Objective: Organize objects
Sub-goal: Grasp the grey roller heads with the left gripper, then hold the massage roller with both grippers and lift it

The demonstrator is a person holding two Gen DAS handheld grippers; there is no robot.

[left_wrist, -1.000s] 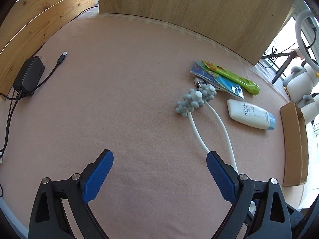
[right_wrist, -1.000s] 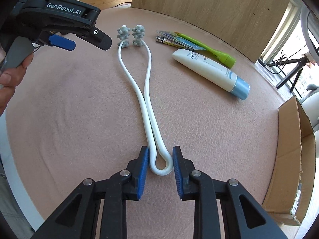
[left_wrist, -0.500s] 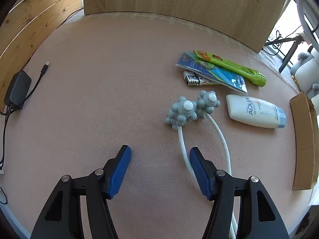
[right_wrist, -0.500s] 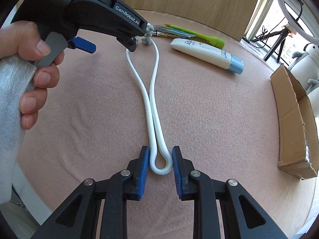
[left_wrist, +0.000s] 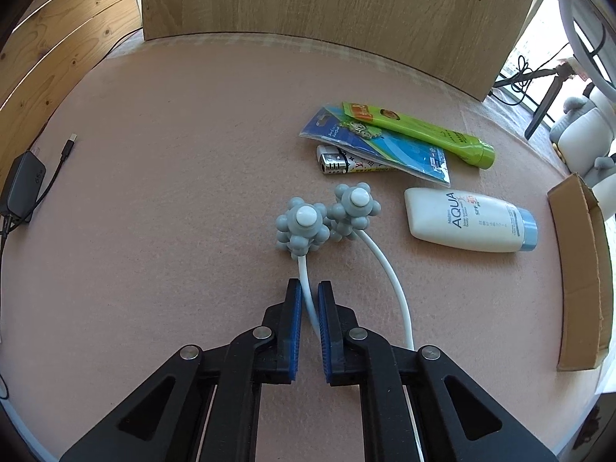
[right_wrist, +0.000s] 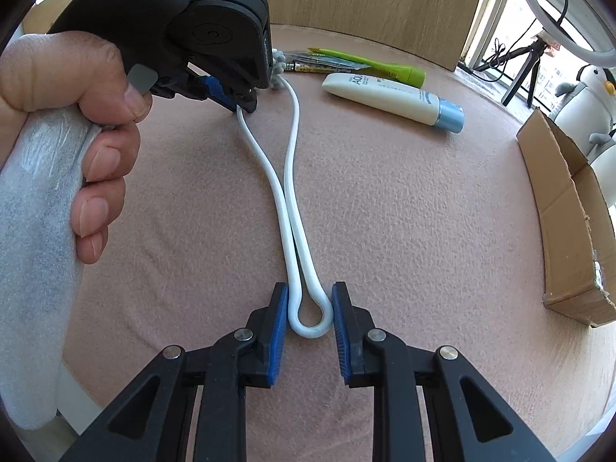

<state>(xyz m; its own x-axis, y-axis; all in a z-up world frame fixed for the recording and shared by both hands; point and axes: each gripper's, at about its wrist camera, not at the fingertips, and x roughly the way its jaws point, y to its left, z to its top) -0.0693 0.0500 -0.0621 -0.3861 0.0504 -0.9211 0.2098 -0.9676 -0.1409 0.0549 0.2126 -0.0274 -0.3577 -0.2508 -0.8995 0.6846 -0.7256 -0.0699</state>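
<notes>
Jaws of the left gripper (left_wrist: 308, 300) are closing on one white arm of the massager (left_wrist: 304, 281), just behind its grey knobbed head (left_wrist: 302, 227); the pads look to be touching it. Right gripper (right_wrist: 310, 304) jaws stand narrow, pressing both sides of the massager's looped end (right_wrist: 311, 319), which lies on the pink table mat (left_wrist: 173, 192).

Risk: the thin arm is smooth and springy, so it may twist or slide out of the left pads if lifted unevenly. The second arm, right of the left jaws, is free and may swing into the lotion tube (left_wrist: 469, 223).

Both grippers point steeply down. The left hand (right_wrist: 77, 115) wraps its padded handle.
</notes>
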